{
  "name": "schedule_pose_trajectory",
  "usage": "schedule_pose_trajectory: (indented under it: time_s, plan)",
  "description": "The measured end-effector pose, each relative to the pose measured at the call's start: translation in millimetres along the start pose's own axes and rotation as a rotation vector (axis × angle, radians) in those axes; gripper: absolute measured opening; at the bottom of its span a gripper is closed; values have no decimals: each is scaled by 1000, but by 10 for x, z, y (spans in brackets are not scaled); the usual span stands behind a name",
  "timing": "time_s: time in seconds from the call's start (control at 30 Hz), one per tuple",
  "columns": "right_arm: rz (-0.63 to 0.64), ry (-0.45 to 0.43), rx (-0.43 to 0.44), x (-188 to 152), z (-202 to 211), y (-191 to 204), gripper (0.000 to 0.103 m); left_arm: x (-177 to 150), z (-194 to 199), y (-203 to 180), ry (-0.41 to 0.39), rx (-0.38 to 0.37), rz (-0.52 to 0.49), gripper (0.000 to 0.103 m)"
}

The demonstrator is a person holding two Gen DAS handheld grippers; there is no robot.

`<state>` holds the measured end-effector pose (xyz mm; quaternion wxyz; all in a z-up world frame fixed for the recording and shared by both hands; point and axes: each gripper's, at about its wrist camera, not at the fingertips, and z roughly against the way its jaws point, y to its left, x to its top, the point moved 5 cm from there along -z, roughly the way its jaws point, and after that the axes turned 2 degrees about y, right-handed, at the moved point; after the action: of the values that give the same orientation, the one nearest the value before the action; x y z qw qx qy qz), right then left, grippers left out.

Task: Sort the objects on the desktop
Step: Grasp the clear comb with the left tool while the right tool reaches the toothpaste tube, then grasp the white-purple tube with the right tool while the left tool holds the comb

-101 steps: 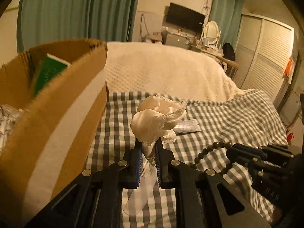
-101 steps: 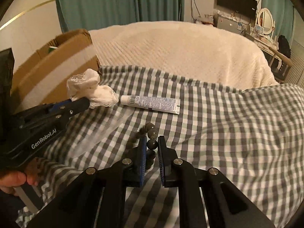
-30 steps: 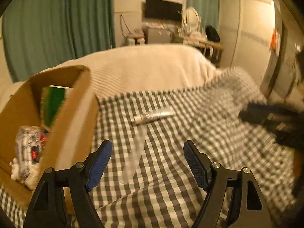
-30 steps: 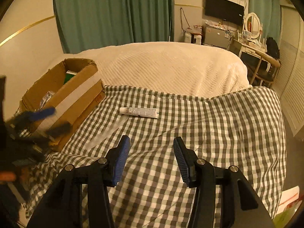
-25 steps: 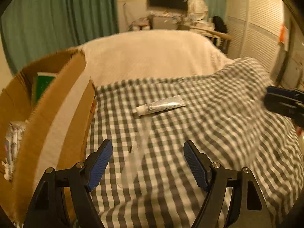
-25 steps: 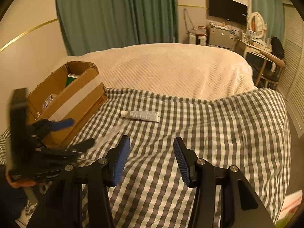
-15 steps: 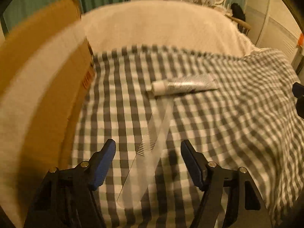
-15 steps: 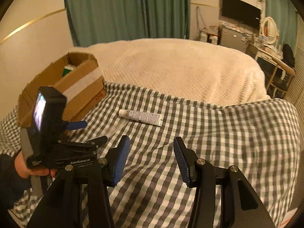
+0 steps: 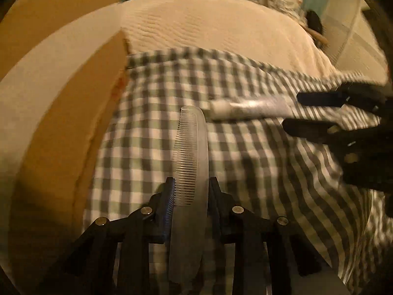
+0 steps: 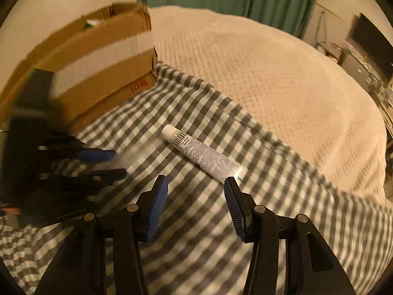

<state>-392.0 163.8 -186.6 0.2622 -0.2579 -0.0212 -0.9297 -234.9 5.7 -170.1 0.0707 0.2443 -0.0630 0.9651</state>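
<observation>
Left hand-held gripper (image 9: 191, 189), bottom centre of its view: jaws just closing in, pads now against both edges of the clear comb (image 9: 190, 179) lying on the checked cloth (image 9: 245, 172). Right hand-held gripper (image 10: 196, 196) released, jaws apart over the cloth; tube (image 10: 203, 156) just beyond them. Cardboard box (image 10: 98, 56) upper left

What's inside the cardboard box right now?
From the right wrist view, the cardboard box shows only a sliver of something green and white at its far end. Its near wall hides the rest of the inside.
</observation>
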Motion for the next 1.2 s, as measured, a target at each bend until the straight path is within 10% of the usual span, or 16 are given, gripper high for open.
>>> schedule_pose_trajectory:
  time_s: [0.43,0.57,0.67,0.97,1.07,1.2]
  plan:
    - [23,46,-66,222,-530,59,48,35,-16,189,-15,-53,88,27]
    - [38,69,-124,168,-491,112,32,33,15,198,-22,-68,88,27]
    - [2,91,-121,102,-374,140,0,92,53,139,-48,-85,81,27]
    - [-2,73,-82,-72,-116,214,2,30,110,164,-51,-92,85,27]
    - [-13,36,-78,42,-118,155,37,43,91,195,-50,-87,100,27]
    - [34,52,-56,101,-308,137,42,22,75,217,-44,-82,108,27]
